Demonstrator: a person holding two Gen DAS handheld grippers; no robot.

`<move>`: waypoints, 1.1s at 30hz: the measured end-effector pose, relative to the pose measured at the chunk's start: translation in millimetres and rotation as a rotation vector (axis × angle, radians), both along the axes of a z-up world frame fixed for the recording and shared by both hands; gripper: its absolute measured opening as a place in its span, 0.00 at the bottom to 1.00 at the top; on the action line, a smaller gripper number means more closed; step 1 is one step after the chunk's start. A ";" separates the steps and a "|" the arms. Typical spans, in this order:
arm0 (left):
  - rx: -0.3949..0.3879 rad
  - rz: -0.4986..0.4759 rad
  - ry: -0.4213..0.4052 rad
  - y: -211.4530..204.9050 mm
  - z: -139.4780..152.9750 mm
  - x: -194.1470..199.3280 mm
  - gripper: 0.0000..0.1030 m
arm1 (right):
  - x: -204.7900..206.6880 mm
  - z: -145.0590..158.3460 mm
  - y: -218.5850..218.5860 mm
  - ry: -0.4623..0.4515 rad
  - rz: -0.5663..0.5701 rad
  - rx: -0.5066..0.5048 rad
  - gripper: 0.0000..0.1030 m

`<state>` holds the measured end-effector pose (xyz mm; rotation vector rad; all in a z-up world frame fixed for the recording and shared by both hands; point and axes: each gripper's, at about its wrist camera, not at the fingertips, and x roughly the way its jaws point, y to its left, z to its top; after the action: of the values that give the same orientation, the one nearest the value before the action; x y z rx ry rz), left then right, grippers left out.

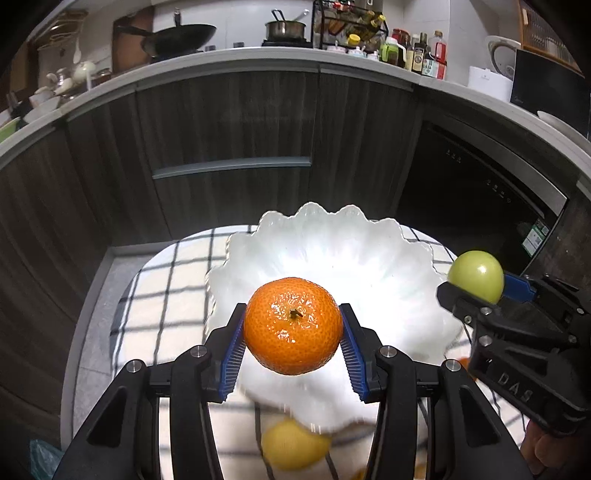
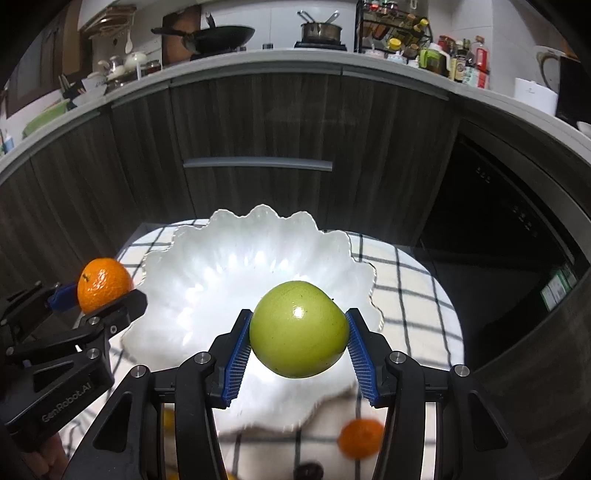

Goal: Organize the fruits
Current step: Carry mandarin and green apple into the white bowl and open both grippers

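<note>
Right now, left tongs point(image 1: 292, 328) angled downward, blue ribbed pads point(image 1: 233, 363) pressed on both sides of a mandarin point(image 1: 293, 325), gripped and lifted over the near part of a white bowl point(image 1: 369, 258). Right tongs point(image 2: 299, 332) pitched downward likewise, clamped on a green apple point(image 2: 298, 328), held above the same bowl's near side. Side by side, well apart: right tongs at the right edge of the left wrist view, left tongs at the left edge of the right wrist view. Bit of a hand point(image 1: 546, 450) under the right tool body. Bowl scalloped at the rim, glossy, bright with glare, nothing inside, sitting on a desk point(image 2: 417, 295) covered in white cloth with dark checks. Blurred on the cloth near the cameras: a yellow fruit point(image 1: 295, 446), another mandarin point(image 2: 360, 437), something dark point(image 2: 308, 472) at the bottom edge, kind unclear. Behind: dark wood-grain cabinets point(image 1: 221, 122), grey counter edge, wok point(image 1: 184, 37), steel pot point(image 1: 286, 27), sauce bottles point(image 1: 421, 53), black oven point(image 1: 480, 192) on the right. Mandarin: bright orange, pitted skin, stem scar facing up toward the camera. Apple: smooth, pale green, shiny highlight.
</note>
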<state>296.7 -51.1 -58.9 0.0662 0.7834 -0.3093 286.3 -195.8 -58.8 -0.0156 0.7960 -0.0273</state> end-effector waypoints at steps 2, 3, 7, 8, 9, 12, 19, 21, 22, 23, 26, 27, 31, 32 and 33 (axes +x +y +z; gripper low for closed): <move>0.003 -0.006 0.009 -3.1 -6.4 17.1 0.46 | 17.1 -7.4 -0.6 0.024 -0.002 -0.004 0.49; 0.000 -0.010 0.017 -3.9 -9.7 24.4 0.46 | 23.2 -10.5 -0.7 0.033 -0.003 -0.004 0.49; 0.013 -0.018 0.070 -6.8 -26.8 57.5 0.46 | 56.9 -27.3 -5.0 0.090 -0.012 0.002 0.49; 0.018 -0.013 0.084 -6.8 -31.5 65.3 0.46 | 63.6 -30.6 -5.6 0.102 -0.015 0.000 0.49; 0.022 -0.008 0.098 -6.8 -35.6 72.0 0.46 | 70.7 -34.3 -6.8 0.112 -0.018 0.005 0.49; 0.022 0.004 0.126 -6.8 -44.3 86.8 0.46 | 89.5 -43.9 -9.4 0.145 -0.027 0.018 0.49; 0.057 0.008 0.180 -10.2 -62.7 102.9 0.46 | 112.1 -63.8 -12.5 0.212 -0.040 0.060 0.49; 0.076 0.006 0.189 -11.6 -65.3 104.2 0.46 | 115.2 -67.5 -14.0 0.225 -0.047 0.063 0.49; 0.086 0.006 0.191 -11.2 -66.4 104.4 0.46 | 116.6 -67.8 -15.1 0.228 -0.049 0.064 0.49; 0.090 0.006 0.194 -11.0 -66.8 106.3 0.46 | 116.6 -67.6 -15.3 0.227 -0.054 0.061 0.49; 0.099 0.014 0.194 -7.6 -65.4 107.2 0.56 | 113.5 -64.2 -15.0 0.207 -0.062 0.039 0.53; 0.100 0.014 0.184 -6.8 -63.1 106.4 0.62 | 113.3 -62.0 -15.2 0.196 -0.064 0.031 0.55; 0.112 0.019 0.166 -5.0 -54.2 103.0 0.68 | 108.0 -44.6 -16.1 0.138 -0.089 0.010 0.76; 0.107 0.028 0.158 -3.2 -50.7 102.1 0.71 | 106.2 -39.3 -16.2 0.123 -0.105 -0.002 0.78; 0.104 0.040 0.151 -1.1 -47.0 100.9 0.73 | 102.9 -31.6 -16.8 0.102 -0.128 -0.024 0.78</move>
<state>397.7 -52.2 -105.9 0.1261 0.9490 -0.2376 389.3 -212.6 -90.4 0.0115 0.8976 -0.1581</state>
